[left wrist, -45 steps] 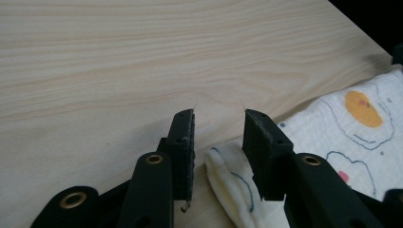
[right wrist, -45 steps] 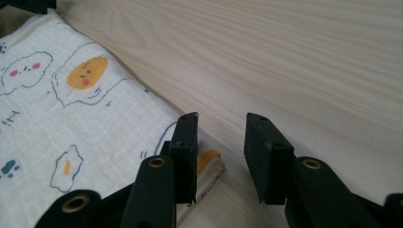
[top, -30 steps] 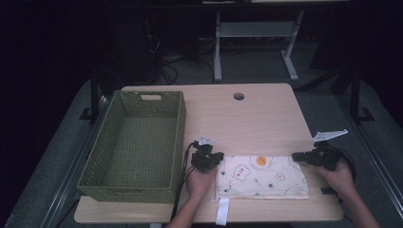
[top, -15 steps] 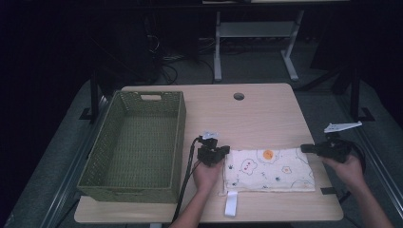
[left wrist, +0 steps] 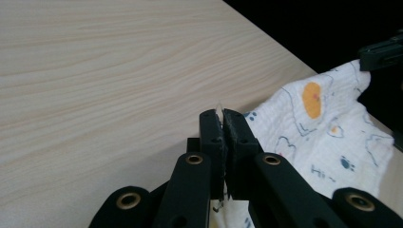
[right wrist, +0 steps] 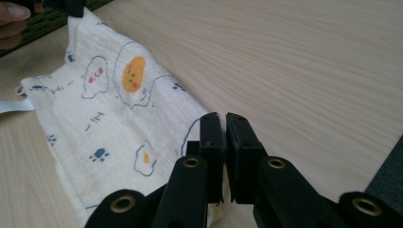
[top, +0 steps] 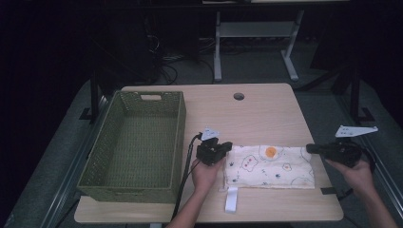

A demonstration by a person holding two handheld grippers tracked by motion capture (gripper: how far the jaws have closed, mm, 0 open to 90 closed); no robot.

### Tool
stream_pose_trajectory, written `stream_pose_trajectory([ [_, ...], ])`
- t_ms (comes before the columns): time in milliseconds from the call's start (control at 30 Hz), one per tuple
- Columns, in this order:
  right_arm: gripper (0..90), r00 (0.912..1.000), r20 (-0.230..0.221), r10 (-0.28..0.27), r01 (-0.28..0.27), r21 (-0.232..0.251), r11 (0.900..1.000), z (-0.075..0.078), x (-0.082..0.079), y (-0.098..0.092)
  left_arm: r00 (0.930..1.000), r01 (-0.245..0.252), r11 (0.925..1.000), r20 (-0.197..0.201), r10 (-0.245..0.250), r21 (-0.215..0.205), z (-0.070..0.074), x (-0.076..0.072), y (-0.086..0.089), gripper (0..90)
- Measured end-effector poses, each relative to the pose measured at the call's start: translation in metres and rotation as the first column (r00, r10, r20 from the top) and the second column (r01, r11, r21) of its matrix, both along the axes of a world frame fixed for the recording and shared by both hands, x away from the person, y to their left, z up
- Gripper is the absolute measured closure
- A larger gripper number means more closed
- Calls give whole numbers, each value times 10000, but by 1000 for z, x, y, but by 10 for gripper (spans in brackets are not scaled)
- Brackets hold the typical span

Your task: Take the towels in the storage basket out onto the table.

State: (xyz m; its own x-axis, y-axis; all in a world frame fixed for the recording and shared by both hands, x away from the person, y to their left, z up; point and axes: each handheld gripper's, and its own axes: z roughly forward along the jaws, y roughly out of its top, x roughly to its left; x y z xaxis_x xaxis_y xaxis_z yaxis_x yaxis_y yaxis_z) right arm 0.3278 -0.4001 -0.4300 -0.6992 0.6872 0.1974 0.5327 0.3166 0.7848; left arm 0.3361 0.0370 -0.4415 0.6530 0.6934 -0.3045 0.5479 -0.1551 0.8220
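- A white printed cloth [top: 269, 166] lay flat on the pale wooden counter [top: 266, 114], spread between the two tools near the counter's front edge.
- The cloth carried small drawings: clouds, paw prints and an orange blob near its far edge.
- A white strap [top: 231, 199] trailed from the cloth's front left corner toward the person.
- The left tool [top: 227, 148] sat at the cloth's left far corner; in the left gripper view its jaws were pressed together with a thin sliver of cloth [left wrist: 328, 128] pinched between them.
- The right tool [top: 311, 148] sat at the cloth's right far corner; in the right gripper view its jaws were closed on the cloth's edge [right wrist: 128, 123].
- Each tool was held in a hand, left hand [top: 205, 173] and right hand [top: 355, 172], coming in from the counter's near side.
- A green woven basket [top: 138, 137] stood on the left part of the counter, just beside the left tool and apart from the cloth.
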Motion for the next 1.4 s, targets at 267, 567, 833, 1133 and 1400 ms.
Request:
stream_pose_trajectory([
  [267, 854, 9986, 405, 335, -337, 57, 9994, 2, -23, 0, 9989, 272, 9996, 388, -272, 13, 6, -20, 3, 875],
  [567, 852, 9957, 692, 609, -600, -144, 9981, -5, -59, 3, 9930, 924, 9951, 708, -947, 349, 3, -53, 2, 874],
  [833, 852, 9961, 518, 709, -697, -257, 9972, -17, -80, 0, 9859, 1546, 9808, 457, -1609, 1186, -8, -74, 3, 872],
  [1133, 672, 9952, 105, 969, -968, -127, 9952, -29, -87, 1, 9784, 2054, 9717, -477, -2011, 1163, -13, -79, 1, 682],
  [1400, 777, 9919, 364, 1214, -1214, -5, 9926, -10, -74, 18, 9719, 2346, 9648, -102, -2350, 1186, 2, -69, -13, 786],
])
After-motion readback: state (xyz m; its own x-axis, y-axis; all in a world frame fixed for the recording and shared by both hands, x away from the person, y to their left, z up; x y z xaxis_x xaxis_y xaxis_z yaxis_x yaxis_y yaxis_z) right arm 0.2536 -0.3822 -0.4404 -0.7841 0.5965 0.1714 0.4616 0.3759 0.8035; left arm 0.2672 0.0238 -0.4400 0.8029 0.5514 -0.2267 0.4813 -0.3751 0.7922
